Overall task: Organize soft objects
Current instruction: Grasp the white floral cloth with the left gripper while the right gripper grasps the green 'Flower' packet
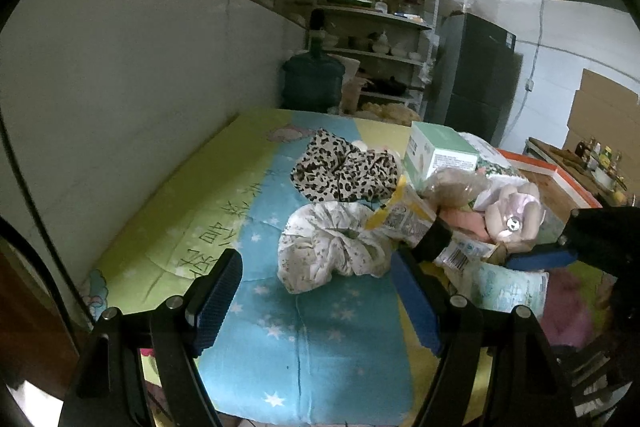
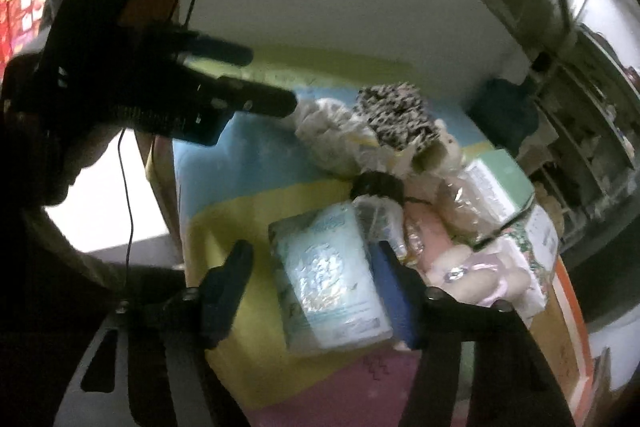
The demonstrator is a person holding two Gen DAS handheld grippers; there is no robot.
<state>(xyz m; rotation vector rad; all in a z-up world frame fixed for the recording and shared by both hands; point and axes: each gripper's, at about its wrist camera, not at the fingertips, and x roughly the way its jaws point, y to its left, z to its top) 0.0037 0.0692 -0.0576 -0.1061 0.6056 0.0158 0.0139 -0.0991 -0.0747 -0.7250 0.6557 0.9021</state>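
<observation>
A pile of soft things lies on the quilt-covered table (image 1: pixel 200 195). A white floral cloth bundle (image 1: pixel 328 247) lies in front of my open, empty left gripper (image 1: pixel 316 267). A leopard-print cloth (image 1: pixel 344 171) lies behind it. A pale blue tissue pack (image 2: pixel 328 275) lies between the open fingers of my right gripper (image 2: pixel 316 259); the jaws do not touch it. The pack also shows in the left wrist view (image 1: pixel 508 287), under the right gripper (image 1: pixel 536 259). A pink plush toy (image 1: pixel 512 211) and plastic-wrapped packets (image 1: pixel 404 215) lie in the pile.
A green-and-white box (image 1: pixel 440 151) stands behind the pile. An orange-edged cardboard box (image 1: pixel 560 187) lies at the table's right. A wall runs along the left. A water jug (image 1: pixel 312 83), shelves (image 1: pixel 376 27) and a dark fridge (image 1: pixel 476 75) stand beyond the table.
</observation>
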